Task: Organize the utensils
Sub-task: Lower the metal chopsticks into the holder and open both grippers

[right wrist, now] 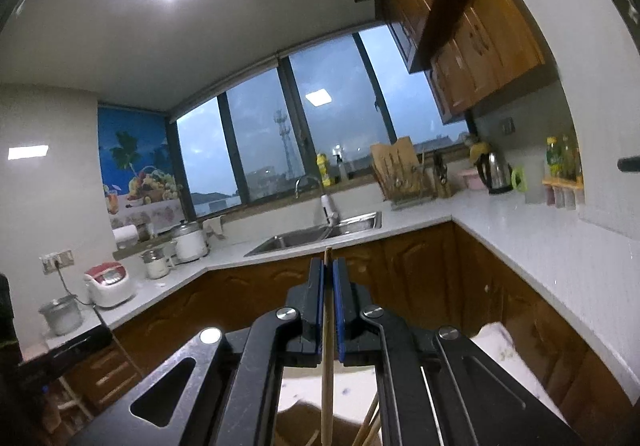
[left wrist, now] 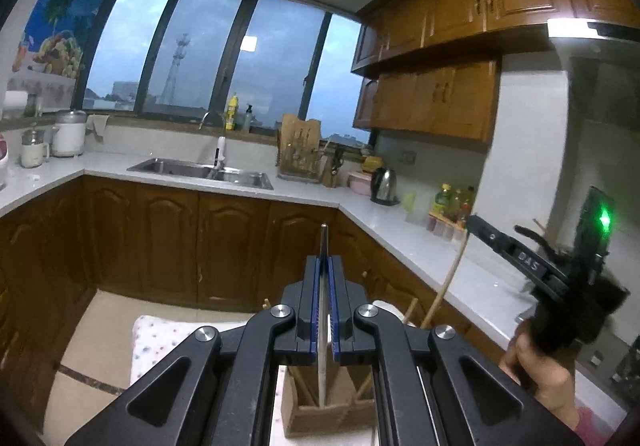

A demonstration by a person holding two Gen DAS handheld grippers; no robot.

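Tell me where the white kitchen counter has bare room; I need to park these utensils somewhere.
Bare stretches: the white counter along the right wall, between the steel kettle and the near end, and the corner between the steel sink and the white rice cooker. Crowded: around the wooden knife rack, kettle and oil bottles; left end with red-lidded cooker.

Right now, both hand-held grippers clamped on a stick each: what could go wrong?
1. The left hand-held gripper pinches the thin metal chopstick by a narrow edge; it might pivot or slip.
2. The wooden chopstick in the right hand-held gripper hangs long below the jaws and could snag the brown holder or the sticks standing in it.
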